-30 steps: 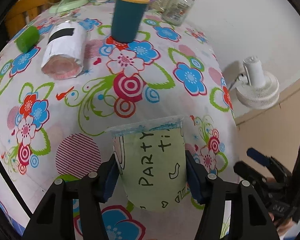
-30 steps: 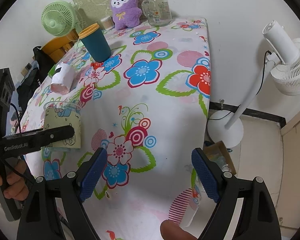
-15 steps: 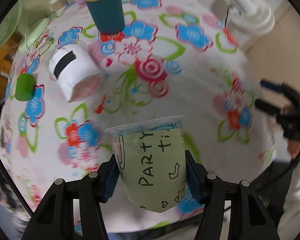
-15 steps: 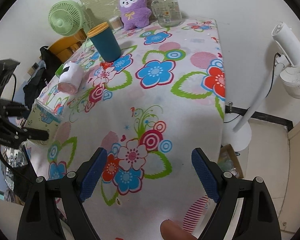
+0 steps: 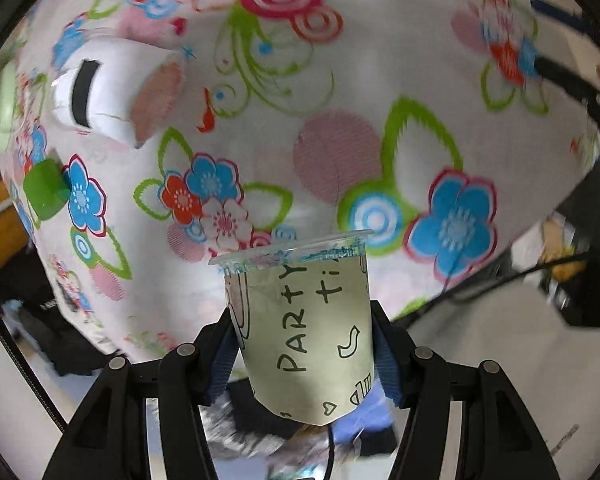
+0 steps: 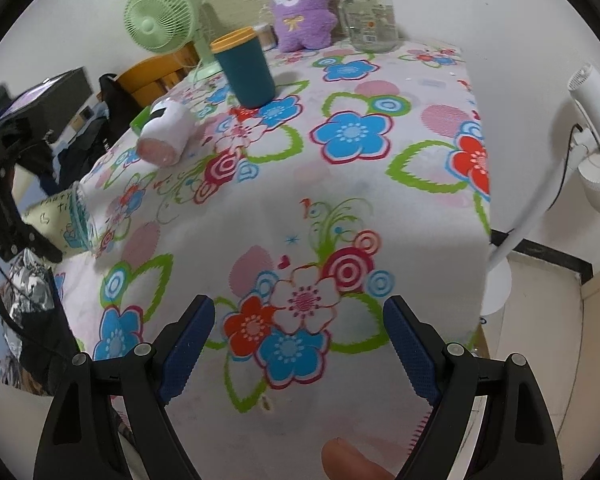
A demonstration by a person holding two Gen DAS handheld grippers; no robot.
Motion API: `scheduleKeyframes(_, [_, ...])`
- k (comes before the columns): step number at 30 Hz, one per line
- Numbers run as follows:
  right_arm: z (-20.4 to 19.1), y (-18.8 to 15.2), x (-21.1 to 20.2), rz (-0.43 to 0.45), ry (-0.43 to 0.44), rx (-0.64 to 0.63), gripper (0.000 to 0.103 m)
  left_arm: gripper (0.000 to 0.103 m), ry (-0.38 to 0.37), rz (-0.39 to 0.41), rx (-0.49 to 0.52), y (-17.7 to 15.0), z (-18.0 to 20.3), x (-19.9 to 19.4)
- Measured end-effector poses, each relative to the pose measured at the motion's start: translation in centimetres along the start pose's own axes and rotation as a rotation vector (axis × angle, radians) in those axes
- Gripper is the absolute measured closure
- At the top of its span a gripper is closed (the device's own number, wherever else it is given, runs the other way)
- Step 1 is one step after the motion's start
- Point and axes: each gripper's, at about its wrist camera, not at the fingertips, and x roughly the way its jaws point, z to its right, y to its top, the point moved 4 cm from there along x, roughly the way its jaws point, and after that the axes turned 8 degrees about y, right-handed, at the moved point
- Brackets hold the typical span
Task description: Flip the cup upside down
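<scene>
Left gripper clamped on cup, cup tipped sideways off the surface at its left edge, right gripper spread apart, empty, above surface's near end

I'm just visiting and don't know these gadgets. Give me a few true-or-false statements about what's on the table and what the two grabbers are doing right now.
1. The left gripper grips the party cup between its fingers. True.
2. The right gripper also holds a cup. False: its fingers stand apart with nothing between them.
3. The teal cup lies on its side. False: it stands upright on the floral tablecloth.
4. The white cup lies on its side on the tablecloth. True.
5. The purple plush toy sits beside the glass jar at the table's far end. True.
6. The party cup rests mouth-down on the table. False: in the right wrist view it is held tilted, roughly sideways.
</scene>
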Motion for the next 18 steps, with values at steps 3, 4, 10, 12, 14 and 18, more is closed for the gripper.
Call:
scheduleKeyframes(3, [-1.1, -0.5, 0.3, 0.005, 0.013, -0.038, 0.015, 0.041, 0.049, -0.070, 0.072, 0.2, 0.4, 0.7])
scheduleKeyframes(4, [-1.4, -0.6, 0.4, 0.008, 0.014, -0.051, 0.015, 0.041, 0.067, -0.096, 0.094, 0.2, 0.5, 1.0])
scheduleKeyframes(10, [-4.1, -1.2, 0.1, 0.074, 0.093, -0.123, 0.015, 0.041, 0.106, -0.175, 0.175, 1.1, 1.2, 2.3])
scheduleKeyframes(12, [-5.0, -1.2, -0.2, 0.110, 0.122, -0.148, 0.015, 0.040, 0.106, -0.188, 0.191, 1.5, 1.5, 2.5])
scheduleKeyframes(14, [-5.8, -1.2, -0.2, 0.131, 0.145, -0.167, 0.015, 0.040, 0.098, -0.202, 0.207, 2.1, 1.7, 2.3])
scheduleKeyframes(18, [-7.1, -1.2, 0.3, 0.148, 0.161, -0.202, 0.015, 0.037, 0.103, -0.214, 0.238, 2.9, 1.8, 2.3])
